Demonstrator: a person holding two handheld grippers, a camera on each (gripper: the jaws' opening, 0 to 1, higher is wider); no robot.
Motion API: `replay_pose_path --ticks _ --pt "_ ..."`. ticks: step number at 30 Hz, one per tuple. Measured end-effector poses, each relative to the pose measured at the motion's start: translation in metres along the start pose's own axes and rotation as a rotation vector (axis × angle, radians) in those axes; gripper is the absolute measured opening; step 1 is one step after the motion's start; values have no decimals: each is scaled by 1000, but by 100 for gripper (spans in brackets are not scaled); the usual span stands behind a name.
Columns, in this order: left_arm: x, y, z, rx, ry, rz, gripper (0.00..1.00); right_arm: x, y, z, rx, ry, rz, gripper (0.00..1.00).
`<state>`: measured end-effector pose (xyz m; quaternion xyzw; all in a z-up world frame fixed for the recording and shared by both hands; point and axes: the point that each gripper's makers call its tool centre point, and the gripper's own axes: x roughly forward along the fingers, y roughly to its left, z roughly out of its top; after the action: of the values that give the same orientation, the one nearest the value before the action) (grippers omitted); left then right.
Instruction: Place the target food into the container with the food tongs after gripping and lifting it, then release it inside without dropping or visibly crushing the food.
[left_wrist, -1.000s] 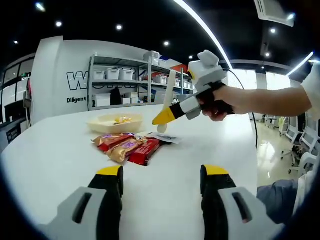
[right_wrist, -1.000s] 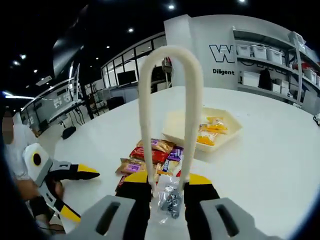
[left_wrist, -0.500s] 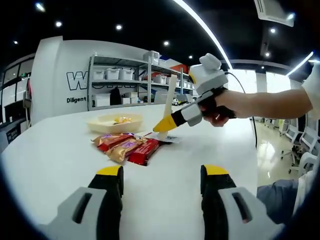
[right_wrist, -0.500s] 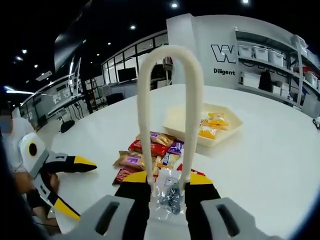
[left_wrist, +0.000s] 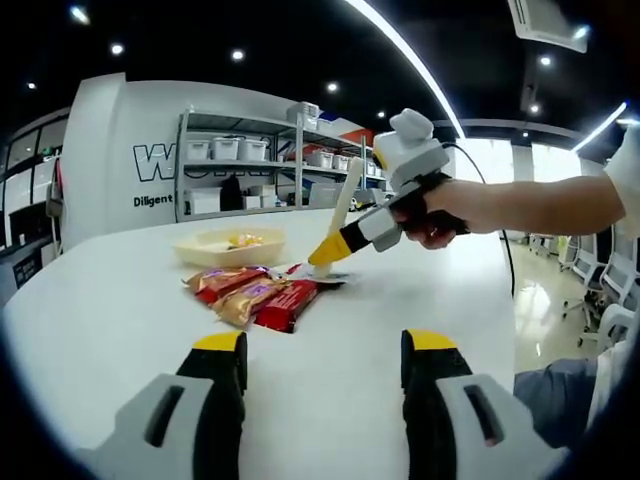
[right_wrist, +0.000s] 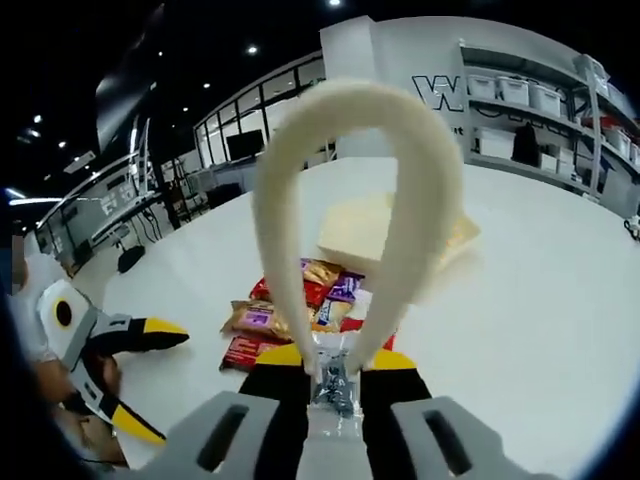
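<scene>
Right gripper (right_wrist: 330, 372) clamped on cream tongs (right_wrist: 350, 200), tong tips squeezed nearly shut on a clear packet (right_wrist: 333, 375) just off the white worktop (left_wrist: 100, 320). Left gripper (left_wrist: 322, 372) wide open, holding nothing. Snack bars (left_wrist: 258, 292) piled beside cream container (left_wrist: 228, 245).

Table (left_wrist: 100, 320): white, round-edged top. On it: a pale shallow tray (left_wrist: 226, 246) toward the far side, holding yellow-wrapped food; nearer, a loose cluster of snack bars (left_wrist: 262, 293) in red, purple and gold wrappers, lying flat, touching or overlapping one another, well apart from the tray. A small clear packet (right_wrist: 333, 380) lies beside the bars. In the right gripper view the bars (right_wrist: 290, 315) lie in front of the tray (right_wrist: 352, 232).
</scene>
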<state>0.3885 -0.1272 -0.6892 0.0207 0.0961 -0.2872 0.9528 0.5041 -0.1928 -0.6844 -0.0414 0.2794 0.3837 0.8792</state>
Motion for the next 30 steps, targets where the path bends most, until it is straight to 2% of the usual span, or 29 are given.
replay_pose_path --ticks 3,8,14,21,27,30 --pt "0 0 0 -1 0 0 61 -1 2 2 39 -13 18 15" --pt "0 -1 0 1 -1 -1 61 -10 4 4 -26 -18 -2 15" --pt "0 -1 1 2 -4 -3 61 -19 16 0 -131 10 -4 17" --pt "0 -1 2 2 -9 -4 61 -16 32 -4 -252 28 -23 18" --pt "-1 -2 3 2 -14 -6 61 -12 35 -11 -448 48 -105 18" --pt "-1 -2 2 2 -13 -7 61 -6 30 -13 -446 64 -118 15"
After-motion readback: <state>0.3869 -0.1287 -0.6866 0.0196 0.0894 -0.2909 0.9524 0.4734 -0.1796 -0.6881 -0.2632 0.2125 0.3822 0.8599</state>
